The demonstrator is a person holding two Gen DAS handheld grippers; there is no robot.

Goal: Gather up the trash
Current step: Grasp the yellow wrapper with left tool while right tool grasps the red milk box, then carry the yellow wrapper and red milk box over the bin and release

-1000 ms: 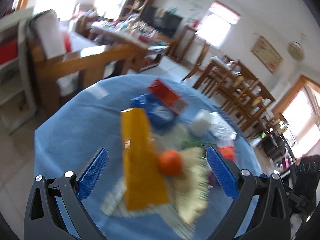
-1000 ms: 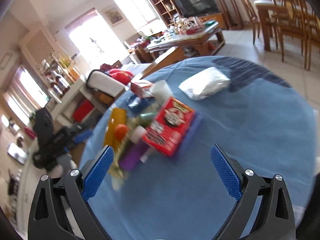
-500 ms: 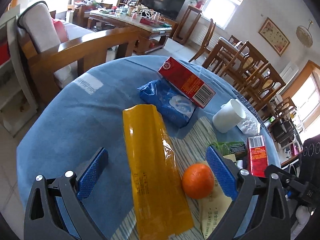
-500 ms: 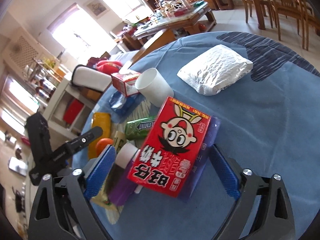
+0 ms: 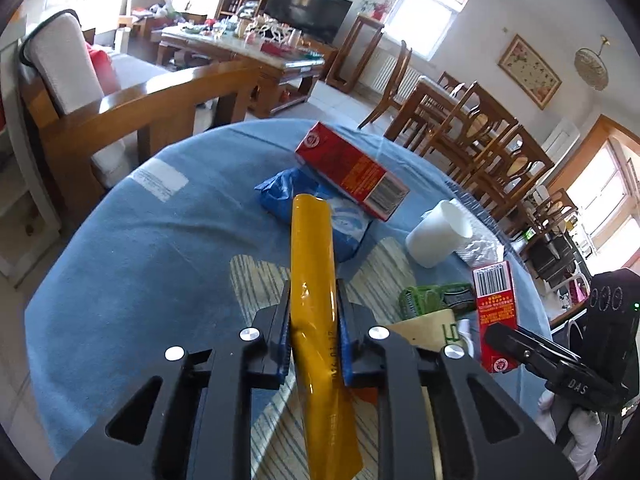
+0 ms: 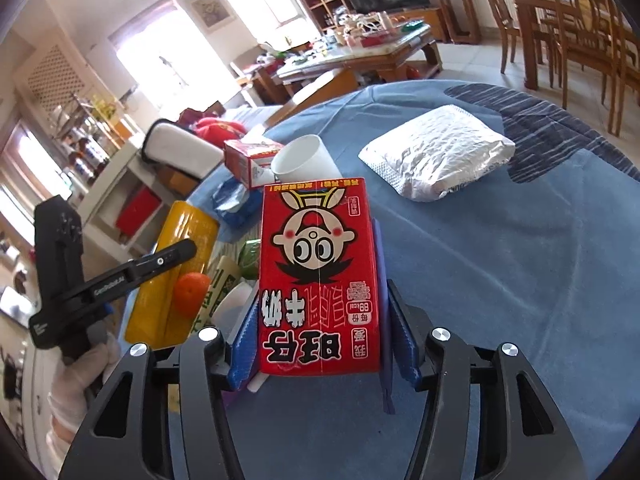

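My left gripper [image 5: 314, 320] is shut on a long yellow wrapper [image 5: 312, 256], which sticks out forward over the round blue table [image 5: 140, 248]. My right gripper [image 6: 320, 336] is shut on a red milk carton [image 6: 318, 276] with a cartoon face; the carton also shows in the left wrist view [image 5: 494, 312]. The yellow wrapper also shows in the right wrist view [image 6: 176, 264], held by the left gripper [image 6: 120, 280].
On the table lie a red box [image 5: 352, 172], a blue packet [image 5: 316, 212], a white cup [image 5: 438, 236], a green wrapper [image 5: 432, 298], a silver foil pack [image 6: 436, 152] and an orange [image 6: 191, 290]. Wooden chairs [image 5: 472, 120] and a bench [image 5: 132, 112] surround the table.
Both grippers were open half a second ago. The left has closed on the yellow wrapper and the right has closed on the red milk carton.
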